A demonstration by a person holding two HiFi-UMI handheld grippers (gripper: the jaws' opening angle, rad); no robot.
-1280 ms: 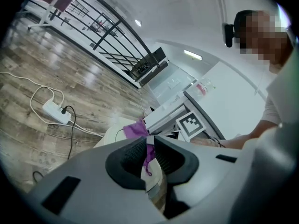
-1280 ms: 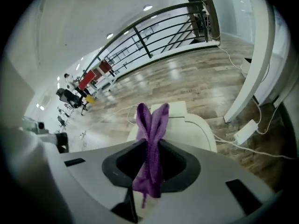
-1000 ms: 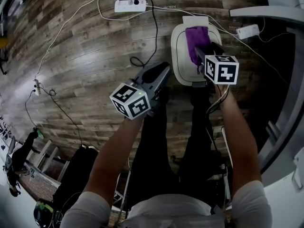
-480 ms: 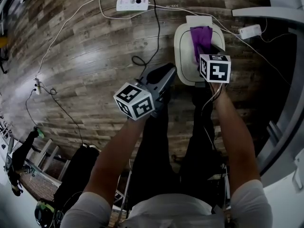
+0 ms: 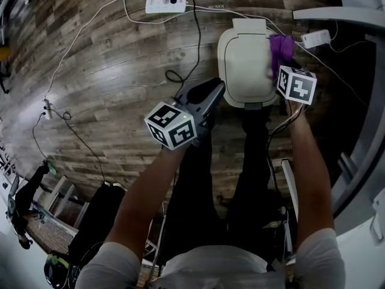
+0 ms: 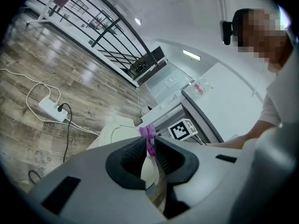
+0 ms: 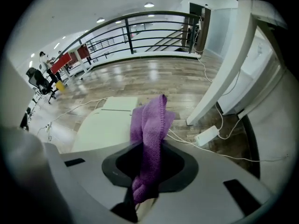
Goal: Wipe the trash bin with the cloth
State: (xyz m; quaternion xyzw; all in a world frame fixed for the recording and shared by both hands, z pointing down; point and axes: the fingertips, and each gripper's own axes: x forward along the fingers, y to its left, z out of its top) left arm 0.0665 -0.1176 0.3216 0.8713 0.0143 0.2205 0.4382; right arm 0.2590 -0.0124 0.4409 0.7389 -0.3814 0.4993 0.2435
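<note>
Head view: the trash bin stands on the wood floor with its cream lid closed. A white power strip lies beyond its far-left corner. My right gripper sits at the bin's right edge, with the purple cloth bunched there.

Only the right gripper view shows the grip. My fingers have just been closing and clamp the cloth, which stands up between them.

Only the left gripper view shows my left gripper. Its fingers are nearly together, with a thin slit and nothing in it, aimed at the bin.

Legible markings: only the black-and-white squares on the marker cubes.
</note>
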